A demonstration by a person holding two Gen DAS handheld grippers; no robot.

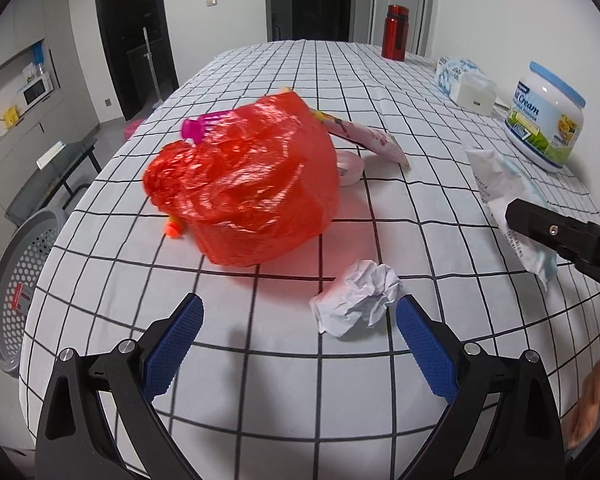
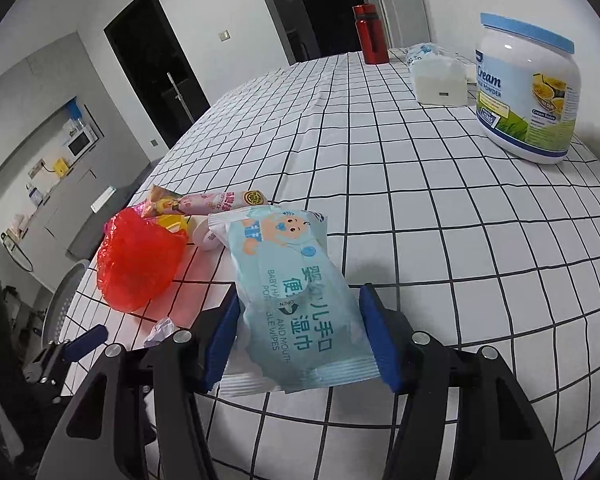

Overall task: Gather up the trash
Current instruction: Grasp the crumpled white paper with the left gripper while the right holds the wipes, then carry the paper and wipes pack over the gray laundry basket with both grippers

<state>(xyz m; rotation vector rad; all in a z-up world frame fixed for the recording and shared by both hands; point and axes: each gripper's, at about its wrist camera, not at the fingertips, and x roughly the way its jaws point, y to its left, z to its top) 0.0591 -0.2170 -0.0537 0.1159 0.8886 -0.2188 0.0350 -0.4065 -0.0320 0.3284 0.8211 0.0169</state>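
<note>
The left gripper hangs over the checked white tablecloth with its blue-padded fingers spread wide and nothing between them; a crumpled ball of white paper lies on the cloth just inside the right-hand finger, near its tip. Straight ahead of these fingers sits a crinkled translucent red plastic bag, with a magenta cap and a small orange piece poking out at its edges, and a pink printed sachet and a pale pink round tub just beyond it. The right gripper has a pale blue baby-wipes packet between its blue fingers; the packet appears gripped at both sides and extends ahead of the tips. Left of those fingers lies the red bag. Far ahead on the right stand a white milk-powder jar with a blue lid, a white tissue pack and a red flask. Off the table's left edge stands a grey perforated basket.
</note>
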